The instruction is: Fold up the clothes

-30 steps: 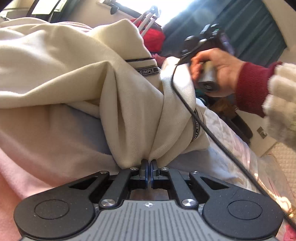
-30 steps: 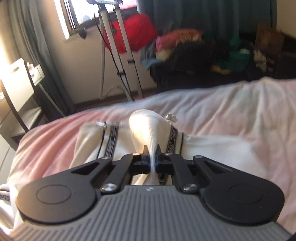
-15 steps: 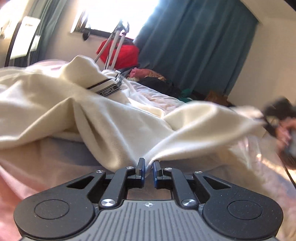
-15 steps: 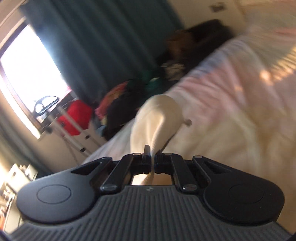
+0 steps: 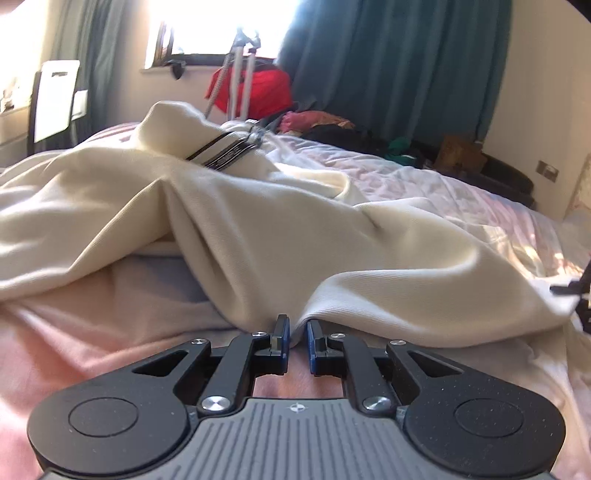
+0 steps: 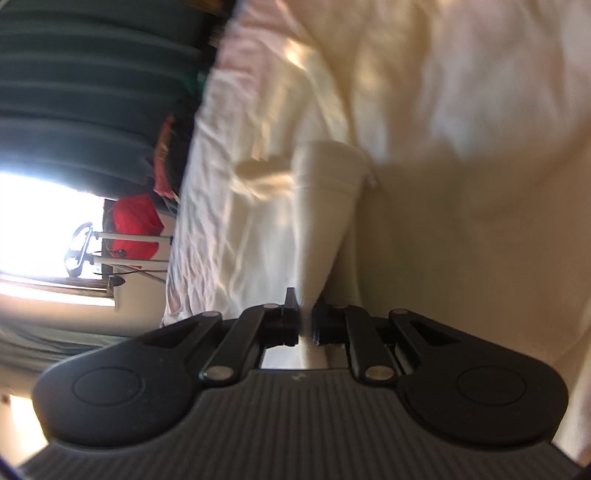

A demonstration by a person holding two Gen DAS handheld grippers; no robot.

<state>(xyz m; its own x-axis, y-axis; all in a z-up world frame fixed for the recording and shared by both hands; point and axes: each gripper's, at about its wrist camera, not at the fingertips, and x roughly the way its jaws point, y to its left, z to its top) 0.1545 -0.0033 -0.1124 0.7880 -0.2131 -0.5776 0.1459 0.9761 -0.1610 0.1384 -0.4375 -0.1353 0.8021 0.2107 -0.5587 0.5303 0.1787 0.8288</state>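
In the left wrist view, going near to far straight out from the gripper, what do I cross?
Left gripper, jaws slightly apart → cream garment → its black striped band → tripod → window.

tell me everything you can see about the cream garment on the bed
The cream garment is soft ribbed knit, rumpled in loose folds across the pink bedsheet. A black-and-white lettered band crosses its raised far end. Its near edge lies at the open left gripper; the right gripper pinches another fold.
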